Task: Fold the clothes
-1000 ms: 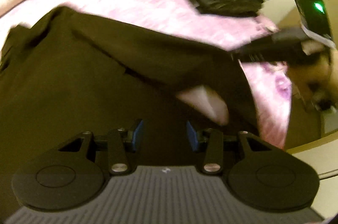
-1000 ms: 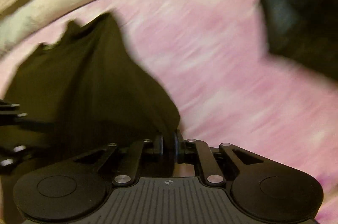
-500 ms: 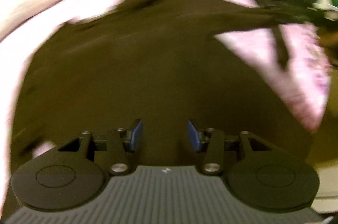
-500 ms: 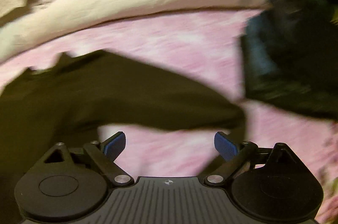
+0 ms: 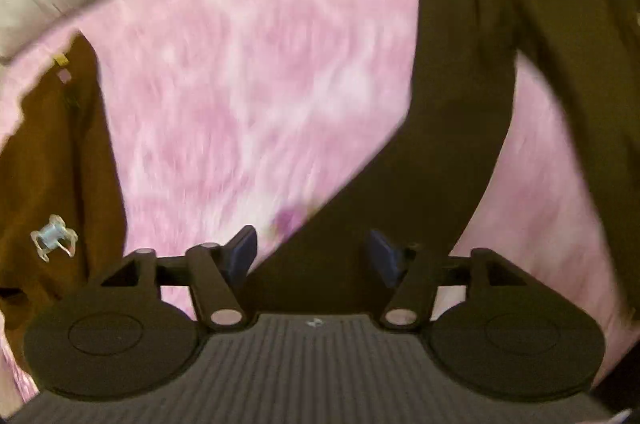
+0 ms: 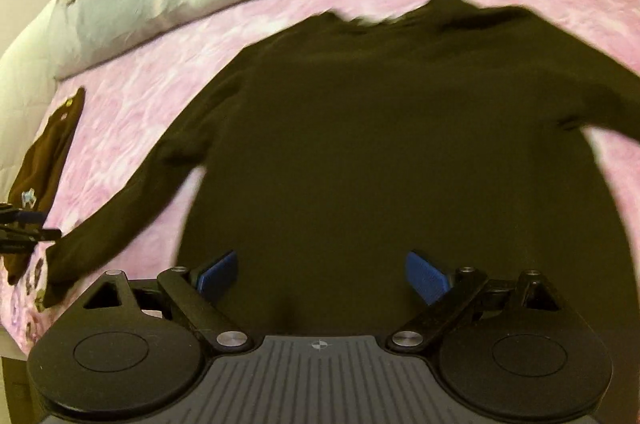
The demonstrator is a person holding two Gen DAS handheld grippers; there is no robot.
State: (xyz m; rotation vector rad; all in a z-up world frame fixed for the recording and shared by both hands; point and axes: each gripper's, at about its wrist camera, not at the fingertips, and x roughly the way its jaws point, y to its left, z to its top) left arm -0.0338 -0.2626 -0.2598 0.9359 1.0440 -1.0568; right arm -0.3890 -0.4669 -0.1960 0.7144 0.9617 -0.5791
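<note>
Dark sweater [image 6: 400, 152] lies spread flat on the pink bedspread [image 5: 248, 84]; both claws, left gripper [image 5: 314, 256] and right gripper [image 6: 322, 278], gape empty; likely next, pinch the sleeve [image 5: 452, 144] at 1 o'clock and fold inward.

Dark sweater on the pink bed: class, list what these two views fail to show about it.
- Sweater hem: right wrist view, hidden behind the right gripper.
- Its far sleeve: same view, cut off by the right edge.
- Sleeve cuff: left wrist view, behind the left gripper.
- Brown garment print: blurred, too small to read.
</note>
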